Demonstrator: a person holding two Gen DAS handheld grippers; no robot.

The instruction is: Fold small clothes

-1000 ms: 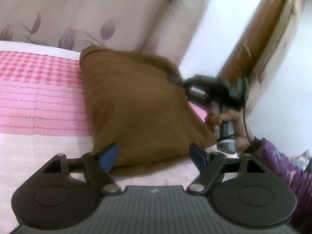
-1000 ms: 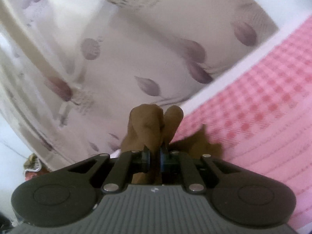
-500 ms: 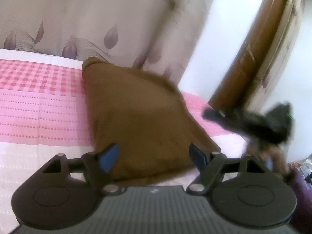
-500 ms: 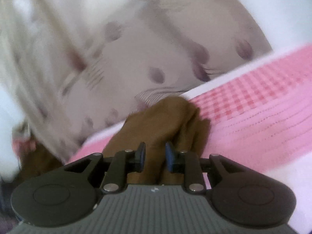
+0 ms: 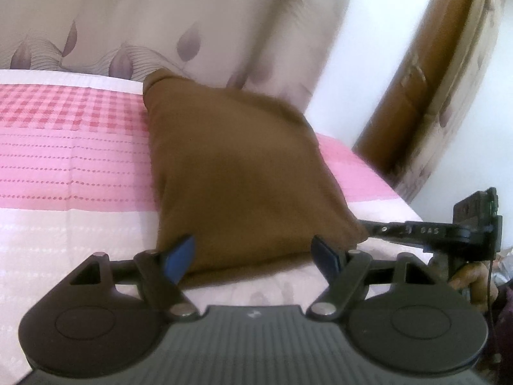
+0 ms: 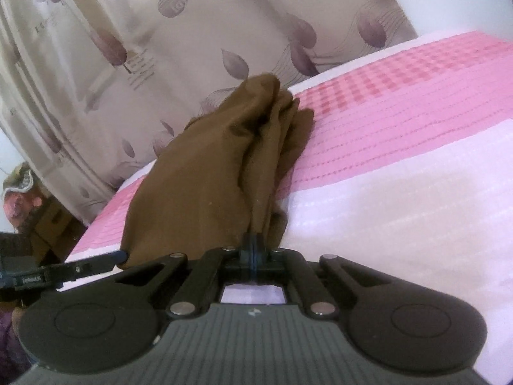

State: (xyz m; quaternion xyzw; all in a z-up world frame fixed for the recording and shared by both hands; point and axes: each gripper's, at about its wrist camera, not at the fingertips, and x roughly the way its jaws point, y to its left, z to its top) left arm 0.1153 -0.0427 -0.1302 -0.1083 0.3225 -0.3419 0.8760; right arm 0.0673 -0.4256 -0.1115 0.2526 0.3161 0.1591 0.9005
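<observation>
brown garment [image 5: 243, 173] on pink bedspread [image 5: 70, 160]: right gripper [image 6: 253, 250] seemingly pinches near corner; left gripper [image 5: 253, 253] spread, empty. step: fold; next, carry corner across.

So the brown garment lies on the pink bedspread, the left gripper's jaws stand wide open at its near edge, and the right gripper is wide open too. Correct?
Not quite: the right gripper is shut, its jaws pinched on the near corner of the brown garment, as the right wrist view shows. The rest holds: the left gripper is open, on the pink bedspread.
</observation>
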